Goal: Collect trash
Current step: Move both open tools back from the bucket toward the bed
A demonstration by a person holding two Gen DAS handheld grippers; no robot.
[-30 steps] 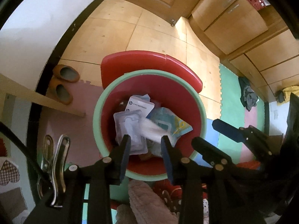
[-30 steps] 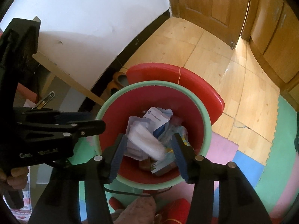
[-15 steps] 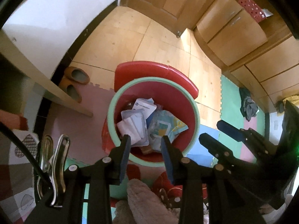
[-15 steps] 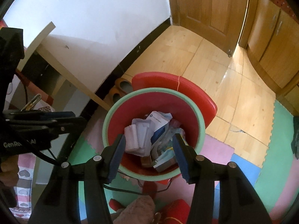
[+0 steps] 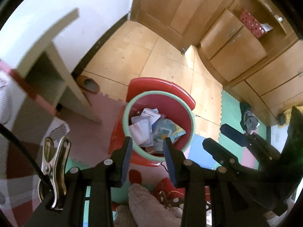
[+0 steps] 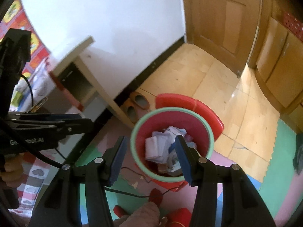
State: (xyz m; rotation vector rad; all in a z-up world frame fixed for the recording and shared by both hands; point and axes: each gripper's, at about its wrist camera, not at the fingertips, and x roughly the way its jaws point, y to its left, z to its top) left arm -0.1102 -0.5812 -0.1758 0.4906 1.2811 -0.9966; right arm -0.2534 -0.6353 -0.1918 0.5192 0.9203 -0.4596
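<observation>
Motion blur smears the desk (image 5: 56, 71) at the left of the left wrist view, and the patterned cloth (image 5: 22, 151) beneath it is mush. The right gripper (image 5: 223, 138) runs off the frame's right edge. Trash in the red bin (image 6: 171, 111) sits partly behind the right gripper's blue pads (image 6: 182, 158); print on the packets (image 5: 145, 124) is too small to read. One slipper (image 5: 89, 84) peeks out, its mate hidden by the desk leg. The pink fuzzy thing (image 6: 144, 215) at the bottom is cut off, unidentifiable

trash (image 5: 151, 130) in bin (image 5: 192, 117) | lid (image 5: 161, 84) behind bin | slippers (image 6: 135, 104) left of bin, by wall
</observation>
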